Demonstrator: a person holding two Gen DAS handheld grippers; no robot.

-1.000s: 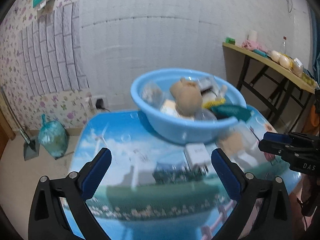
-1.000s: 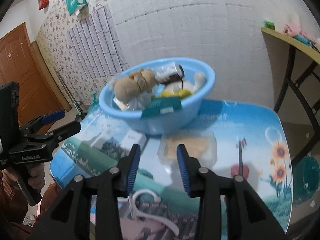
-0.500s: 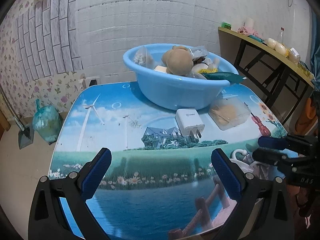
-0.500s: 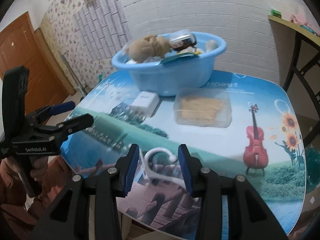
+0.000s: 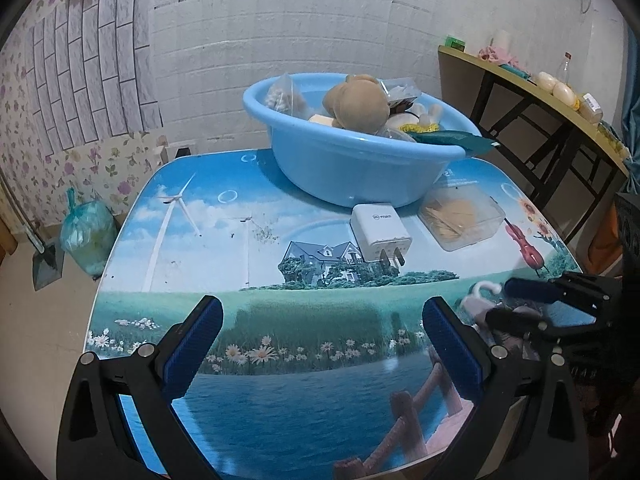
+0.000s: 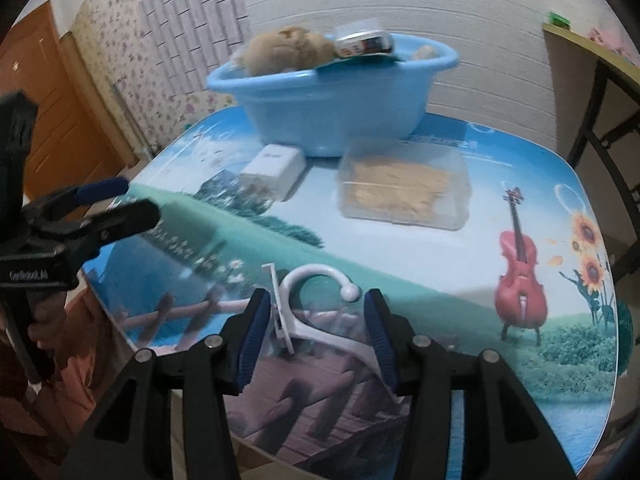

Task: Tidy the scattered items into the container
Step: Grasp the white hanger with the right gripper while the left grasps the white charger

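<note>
Left wrist view: my left tongs (image 5: 322, 334) are spread wide over the near edge of the picture-printed tabletop (image 5: 224, 240), nothing between the blue pads. At the far side sits the light blue plastic basin (image 5: 344, 172), already piled with a tan plush toy (image 5: 358, 100), a clear bag of pale bits (image 5: 282, 96) and a dark green packet (image 5: 454, 140) hanging over its rim. Just in front of the basin lie a white wall charger with its prongs toward me (image 5: 380, 232) and a clear plastic box of tan sticks (image 5: 460, 214), side by side, apart. My right tongs (image 5: 516, 300) show at the right edge, low over a white plastic hook (image 5: 478, 294).

Right wrist view: my right tongs (image 6: 316, 332) have just been opening and stand partly spread around the white plastic hook (image 6: 316, 280), which lies flat on the tabletop (image 6: 440, 264) near its front edge. The left pad (image 6: 252, 332) looks to be just beside the hook's flat bar; I cannot tell if it touches. Nothing is pinched. Charger (image 6: 274, 170) and box (image 6: 402, 184) sit beyond, against the basin (image 6: 332, 104). The left tongs (image 6: 120, 200) are at the left edge, spread, held by a hand (image 6: 42, 320).
</note>
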